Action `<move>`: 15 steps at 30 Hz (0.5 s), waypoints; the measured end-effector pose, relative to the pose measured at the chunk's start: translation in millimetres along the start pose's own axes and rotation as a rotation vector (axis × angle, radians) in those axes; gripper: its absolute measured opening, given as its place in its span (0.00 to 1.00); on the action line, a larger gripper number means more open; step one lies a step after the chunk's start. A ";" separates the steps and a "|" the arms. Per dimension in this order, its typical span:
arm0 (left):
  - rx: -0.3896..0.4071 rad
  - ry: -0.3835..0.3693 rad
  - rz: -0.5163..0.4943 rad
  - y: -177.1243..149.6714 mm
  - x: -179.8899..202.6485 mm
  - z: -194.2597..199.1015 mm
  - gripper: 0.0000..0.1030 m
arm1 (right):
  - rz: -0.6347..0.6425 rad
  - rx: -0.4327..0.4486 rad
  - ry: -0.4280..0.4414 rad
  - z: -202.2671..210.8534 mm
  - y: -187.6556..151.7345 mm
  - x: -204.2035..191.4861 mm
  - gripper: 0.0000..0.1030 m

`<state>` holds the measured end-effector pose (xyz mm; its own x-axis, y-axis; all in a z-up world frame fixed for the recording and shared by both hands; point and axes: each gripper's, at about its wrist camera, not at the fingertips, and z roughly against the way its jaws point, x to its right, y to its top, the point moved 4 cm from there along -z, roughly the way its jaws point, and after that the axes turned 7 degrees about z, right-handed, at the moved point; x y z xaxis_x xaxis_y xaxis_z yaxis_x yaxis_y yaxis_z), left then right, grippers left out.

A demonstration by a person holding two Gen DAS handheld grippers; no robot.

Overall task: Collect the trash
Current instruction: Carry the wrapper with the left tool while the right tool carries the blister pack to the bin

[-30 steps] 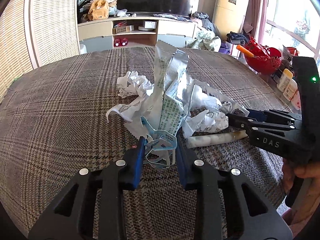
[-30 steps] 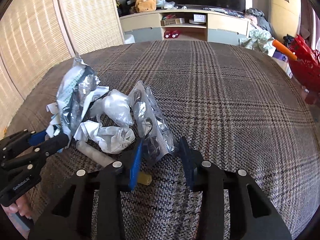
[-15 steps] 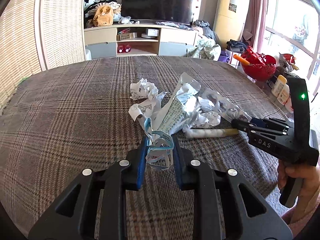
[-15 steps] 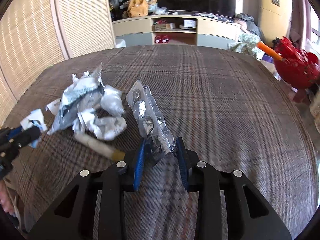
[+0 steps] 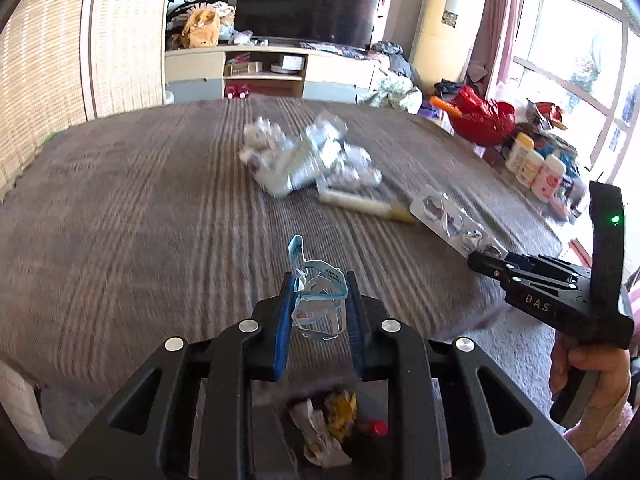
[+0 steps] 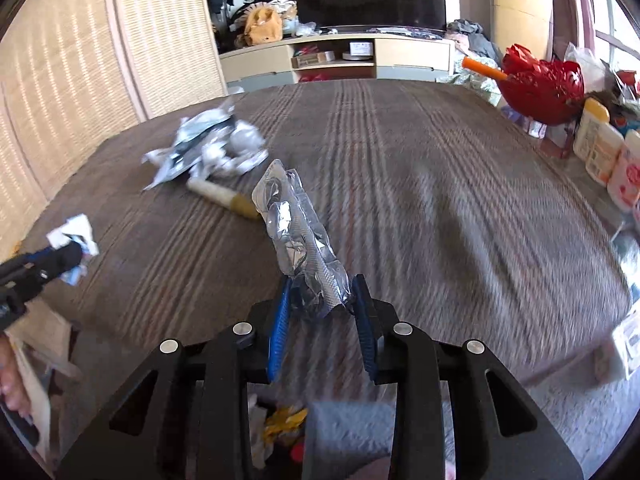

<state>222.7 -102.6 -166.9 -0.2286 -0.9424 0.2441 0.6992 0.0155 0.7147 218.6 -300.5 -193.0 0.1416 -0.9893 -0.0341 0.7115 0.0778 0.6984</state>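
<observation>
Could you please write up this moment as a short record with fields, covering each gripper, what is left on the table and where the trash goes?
left gripper: shut on crumpled blue-and-white paper strip
right gripper: shut on clear plastic blister pack
left on brown plaid tablecloth: pile of crumpled white and silver wrappers; cream tube with tan end
below grippers: bin with white, yellow and red trash
image: blurred

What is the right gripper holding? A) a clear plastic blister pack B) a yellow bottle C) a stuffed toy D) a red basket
A: the right gripper is shut on the clear plastic blister pack, which sticks up from between its blue pads above the plaid cloth.
</observation>
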 end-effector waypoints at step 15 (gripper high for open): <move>-0.018 -0.005 0.001 -79.7 16.6 36.3 0.22 | -0.040 0.030 0.067 46.7 -63.1 -21.3 0.30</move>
<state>138.7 -107.3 -196.1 -0.2313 -0.9406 0.2487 0.7117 0.0107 0.7024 138.6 -290.1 -203.0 0.1601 -0.9810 -0.1098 0.6968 0.0335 0.7165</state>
